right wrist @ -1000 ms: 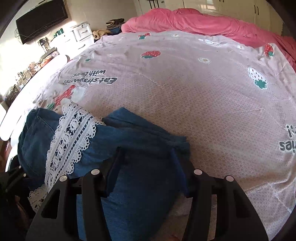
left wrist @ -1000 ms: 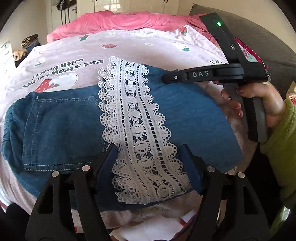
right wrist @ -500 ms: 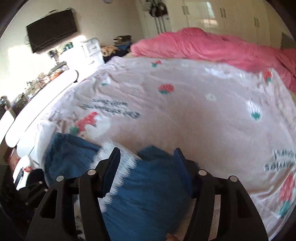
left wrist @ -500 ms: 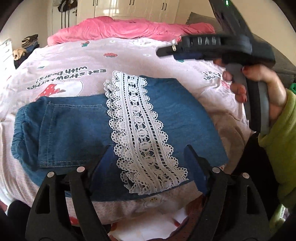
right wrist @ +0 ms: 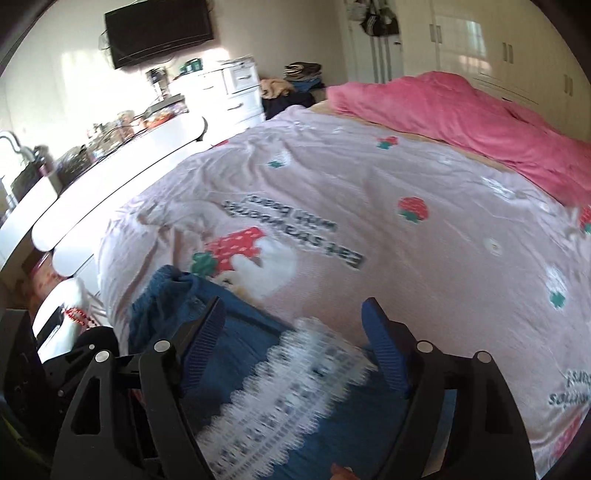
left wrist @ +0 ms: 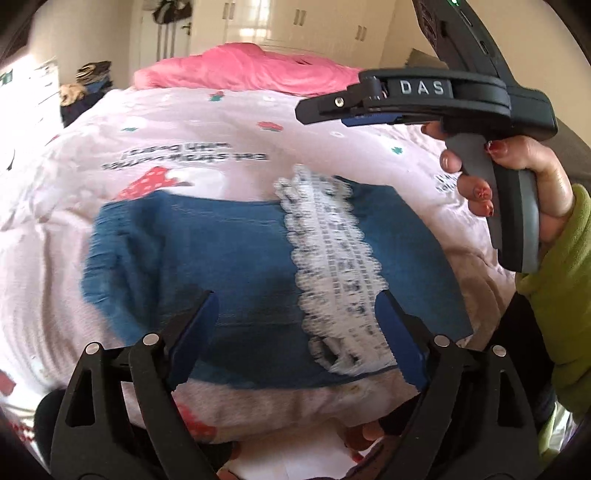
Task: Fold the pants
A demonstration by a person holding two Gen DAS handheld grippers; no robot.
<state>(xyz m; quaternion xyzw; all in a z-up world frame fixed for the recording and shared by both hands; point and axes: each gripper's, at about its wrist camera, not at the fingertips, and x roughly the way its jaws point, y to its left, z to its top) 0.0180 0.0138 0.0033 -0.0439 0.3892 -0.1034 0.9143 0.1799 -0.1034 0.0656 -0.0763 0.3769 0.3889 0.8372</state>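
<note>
The blue denim pants [left wrist: 236,258] lie folded in a compact rectangle on the bed's near edge, with a white lace band [left wrist: 332,258] across them. They also show in the right wrist view [right wrist: 258,369], blurred. My left gripper [left wrist: 295,306] is open and empty, raised above the pants' near edge. My right gripper [right wrist: 293,314] is open and empty, held above the pants; in the left wrist view it [left wrist: 314,107] hovers high at the right, in a hand with a green sleeve.
The bed [right wrist: 406,177] has a pale pink strawberry-print cover. A pink blanket [right wrist: 461,110] is bunched at the far side. White drawers [right wrist: 236,92] and a cluttered white counter [right wrist: 110,147] stand to the left, under a wall TV [right wrist: 159,29].
Both grippers have lifted up and back from the pants. The right gripper rose from the fabric's surface to well above it. The pants stay folded on the bed.
</note>
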